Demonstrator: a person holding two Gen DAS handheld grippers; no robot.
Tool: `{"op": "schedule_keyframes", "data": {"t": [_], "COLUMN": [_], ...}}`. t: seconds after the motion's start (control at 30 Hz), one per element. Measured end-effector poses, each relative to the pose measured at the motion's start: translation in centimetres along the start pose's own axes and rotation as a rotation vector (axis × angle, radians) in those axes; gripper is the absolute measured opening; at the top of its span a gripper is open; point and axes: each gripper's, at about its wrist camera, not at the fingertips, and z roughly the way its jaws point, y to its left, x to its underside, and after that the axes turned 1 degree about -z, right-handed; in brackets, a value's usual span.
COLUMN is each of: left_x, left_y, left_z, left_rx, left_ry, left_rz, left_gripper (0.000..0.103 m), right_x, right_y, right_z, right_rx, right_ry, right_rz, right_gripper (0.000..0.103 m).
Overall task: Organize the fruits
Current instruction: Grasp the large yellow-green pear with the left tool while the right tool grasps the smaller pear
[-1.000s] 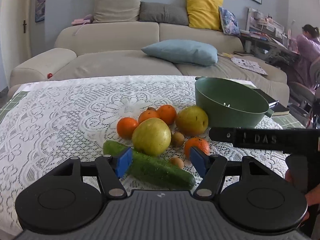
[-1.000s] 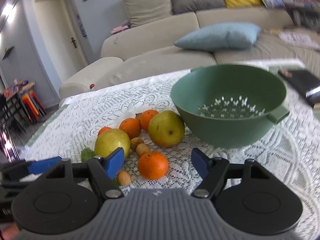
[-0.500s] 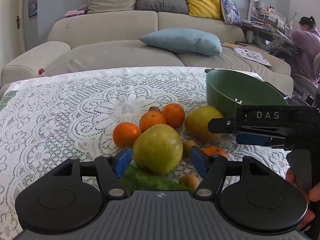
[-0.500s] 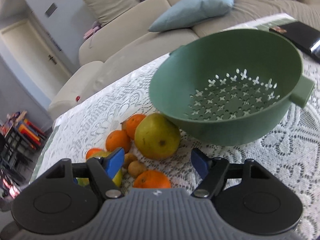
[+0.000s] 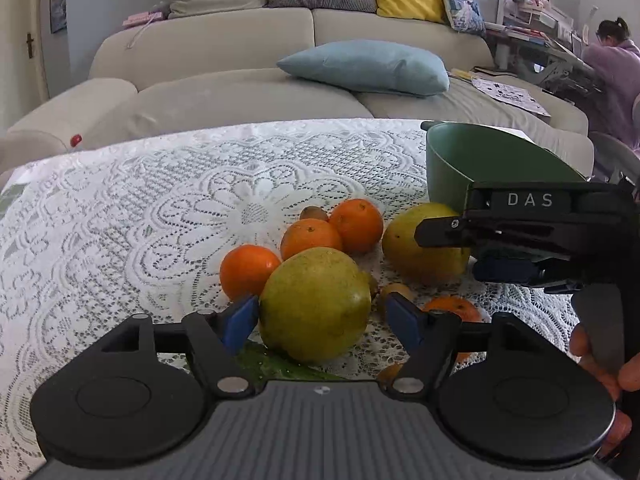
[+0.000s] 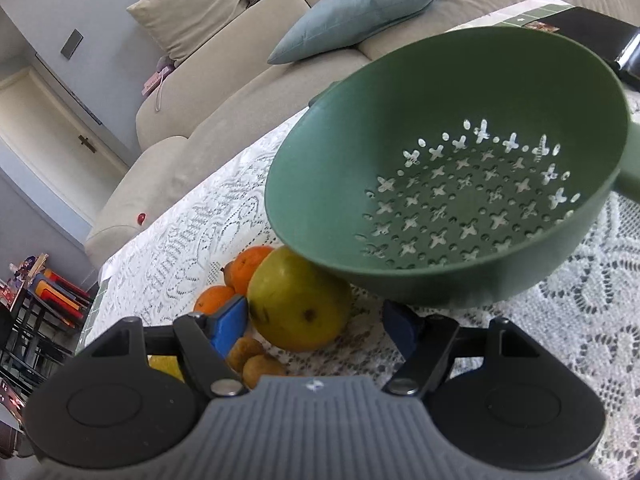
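Observation:
Fruit lies on a lace-covered table (image 5: 120, 220). In the left wrist view my left gripper (image 5: 320, 318) is open with its blue pads on either side of a large yellow-green pear (image 5: 314, 304). Behind it lie several oranges (image 5: 310, 236) and a second pear (image 5: 420, 246). My right gripper (image 6: 314, 326) is open around that second pear (image 6: 298, 304), just before the empty green colander (image 6: 460, 184). The right gripper also shows in the left wrist view (image 5: 472, 254), from the side. Small brown fruits (image 6: 250, 358) lie beneath it.
A green cucumber (image 5: 276, 364) lies under the left gripper. A beige sofa (image 5: 240, 80) with cushions stands behind the table. A black book (image 6: 600, 36) lies beyond the colander. A person (image 5: 616, 64) sits at a desk at far right.
Both grippers have moved forward and lower. The left now straddles the near pear; the right has closed in on the second pear beside the colander. Both stay open.

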Motion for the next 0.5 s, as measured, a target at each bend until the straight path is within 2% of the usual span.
{"op": "schedule_keyframes", "data": {"t": [0.2, 0.3, 0.5], "left_x": [0.0, 0.0, 0.1], "left_y": [-0.1, -0.2, 0.0], "left_z": [0.9, 1.2, 1.9], "left_rx": [-0.022, -0.034, -0.031], "left_ry": [0.023, 0.024, 0.034], "left_rz": [0.019, 0.029, 0.012], "left_gripper": [0.084, 0.080, 0.078], "right_x": [0.0, 0.1, 0.1], "right_y": [0.3, 0.6, 0.5], "right_z": [0.6, 0.8, 1.5], "right_rx": [0.002, 0.001, -0.004], "right_ry": [-0.005, -0.008, -0.007], "right_rz": [-0.002, -0.011, -0.007], "right_gripper": [0.072, 0.071, 0.068]}}
